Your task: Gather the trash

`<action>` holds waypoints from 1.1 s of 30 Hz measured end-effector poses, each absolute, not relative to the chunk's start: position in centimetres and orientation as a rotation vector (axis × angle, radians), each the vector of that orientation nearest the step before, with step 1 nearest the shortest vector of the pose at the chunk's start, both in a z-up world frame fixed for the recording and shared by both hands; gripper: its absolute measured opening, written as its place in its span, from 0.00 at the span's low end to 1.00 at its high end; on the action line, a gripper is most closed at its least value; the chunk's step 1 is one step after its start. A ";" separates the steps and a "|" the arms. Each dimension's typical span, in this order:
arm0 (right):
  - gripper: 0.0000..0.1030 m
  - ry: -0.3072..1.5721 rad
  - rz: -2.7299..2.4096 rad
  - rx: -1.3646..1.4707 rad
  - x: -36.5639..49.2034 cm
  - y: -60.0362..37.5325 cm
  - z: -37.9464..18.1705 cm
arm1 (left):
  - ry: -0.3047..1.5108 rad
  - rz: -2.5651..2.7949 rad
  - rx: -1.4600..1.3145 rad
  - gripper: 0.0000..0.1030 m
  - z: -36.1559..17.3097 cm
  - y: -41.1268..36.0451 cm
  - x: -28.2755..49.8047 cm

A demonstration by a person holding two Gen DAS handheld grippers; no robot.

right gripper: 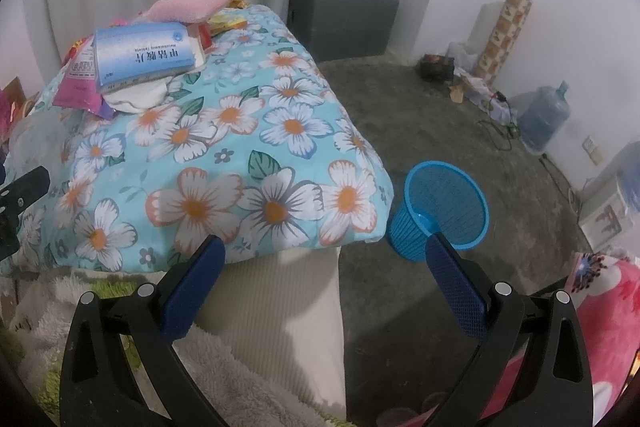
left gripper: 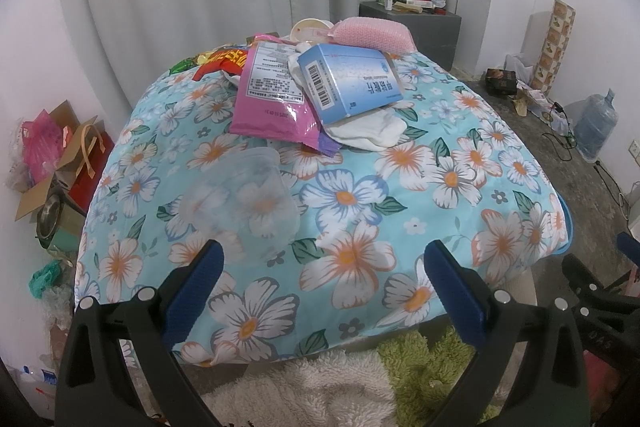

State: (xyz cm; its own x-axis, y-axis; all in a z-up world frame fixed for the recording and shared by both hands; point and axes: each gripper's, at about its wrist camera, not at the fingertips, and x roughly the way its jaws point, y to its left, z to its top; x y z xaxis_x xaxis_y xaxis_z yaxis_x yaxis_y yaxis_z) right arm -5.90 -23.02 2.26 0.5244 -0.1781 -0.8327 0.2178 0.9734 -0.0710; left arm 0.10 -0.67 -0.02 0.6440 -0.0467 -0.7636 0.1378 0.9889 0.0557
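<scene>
So the biggest thing here is the table under a floral cloth (left gripper: 360, 195), turquoise with white and orange flowers. The trash sits piled at its far end. On the floor just off the table's right corner stands a blue mesh bin (right gripper: 444, 207), upright, mouth facing up. In the pile, the pink snack bag (left gripper: 268, 95) lies flat, long axis running from the far end toward the camera, torn end nearest. The blue medicine box (left gripper: 348, 83) rests on top of it, tilted, barcode end pointing left, long axis slanting down to the right. A clear plastic cup (left gripper: 244, 203) lies on its side closer in. Left gripper (left gripper: 320, 259) and right gripper (right gripper: 324, 255) both have jaws spread wide, holding nothing.
</scene>
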 end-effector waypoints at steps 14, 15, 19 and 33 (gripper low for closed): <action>0.93 0.989 -0.239 0.044 -5.8 -23.0 2.3 | 0.869 -0.103 0.110 0.96 0.0 -0.3 0.1; 0.93 0.989 -0.238 0.043 -5.8 -22.9 2.3 | 0.869 -0.102 0.111 0.96 0.0 -0.3 0.1; 0.93 0.989 -0.236 0.042 -5.8 -22.7 2.4 | 0.870 -0.096 0.110 0.96 0.0 0.3 0.2; 0.93 0.994 -0.233 0.040 -5.7 -22.5 2.5 | 0.873 -0.089 0.117 0.96 -0.1 0.1 0.2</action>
State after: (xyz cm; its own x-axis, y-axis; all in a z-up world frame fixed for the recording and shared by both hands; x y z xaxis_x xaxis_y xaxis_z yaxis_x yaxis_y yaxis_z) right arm -5.65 -22.55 2.48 0.5228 -0.1761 -0.8340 0.2123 0.9745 -0.0727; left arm 0.19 0.10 -0.13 0.6397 -0.0298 -0.7681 0.1253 0.9899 0.0660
